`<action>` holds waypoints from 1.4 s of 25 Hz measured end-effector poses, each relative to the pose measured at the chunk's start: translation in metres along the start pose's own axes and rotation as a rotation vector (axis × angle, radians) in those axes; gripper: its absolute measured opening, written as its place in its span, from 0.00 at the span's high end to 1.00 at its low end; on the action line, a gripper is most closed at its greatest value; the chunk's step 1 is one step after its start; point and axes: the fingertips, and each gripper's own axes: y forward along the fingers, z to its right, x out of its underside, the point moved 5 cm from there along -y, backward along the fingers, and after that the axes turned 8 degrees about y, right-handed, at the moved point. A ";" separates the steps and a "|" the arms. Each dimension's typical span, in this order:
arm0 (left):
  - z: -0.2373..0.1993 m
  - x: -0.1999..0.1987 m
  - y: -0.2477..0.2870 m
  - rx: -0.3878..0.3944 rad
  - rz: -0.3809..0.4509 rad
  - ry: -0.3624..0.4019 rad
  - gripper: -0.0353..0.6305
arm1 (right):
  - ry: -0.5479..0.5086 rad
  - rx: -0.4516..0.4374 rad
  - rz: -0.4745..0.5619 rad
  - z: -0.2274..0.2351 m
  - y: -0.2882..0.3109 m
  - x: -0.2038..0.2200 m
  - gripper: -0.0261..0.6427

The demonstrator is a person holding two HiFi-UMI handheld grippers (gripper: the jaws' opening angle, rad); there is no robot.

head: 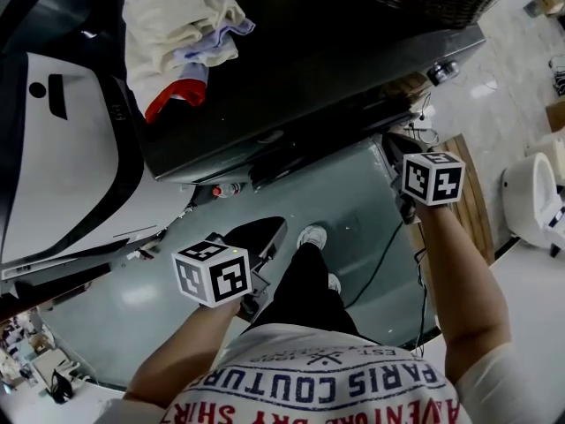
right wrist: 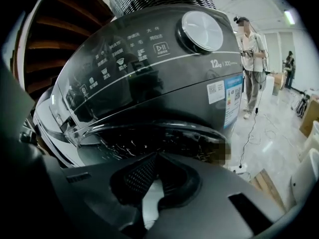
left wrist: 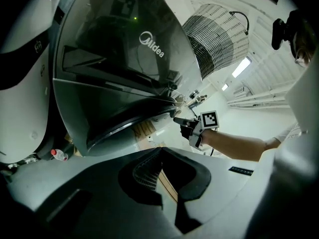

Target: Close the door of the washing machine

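White T-shirt [head: 327, 382] with red and blue lettering, black trousers [head: 305, 281], white shoes [head: 312, 235]

Head view looks steeply down on the washer [head: 309, 69]; my left gripper view and right gripper view sit close, looking up at it.

Ceiling strip lights [left wrist: 241, 66] blow out at the upper right of the left gripper view, and the pale floor [head: 494, 78] glares at the head view's upper right. The dark washing machine [right wrist: 149, 78] carries streaked reflections. Fisheye bending and black corners frame both gripper views.
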 end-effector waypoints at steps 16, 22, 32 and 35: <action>0.106 -0.008 -0.053 0.075 0.159 0.110 0.91 | 0.032 -0.288 0.106 -0.100 -0.181 0.012 0.93; 0.170 0.006 -0.091 0.116 0.241 0.176 0.91 | -0.109 -0.358 0.189 -0.136 -0.278 0.025 0.93; 0.253 0.014 -0.138 0.170 0.388 0.289 0.91 | -0.235 -0.391 0.324 -0.158 -0.383 0.048 0.93; 0.272 0.016 -0.143 0.152 0.406 0.373 0.91 | -0.245 -0.395 0.360 -0.157 -0.401 0.051 0.93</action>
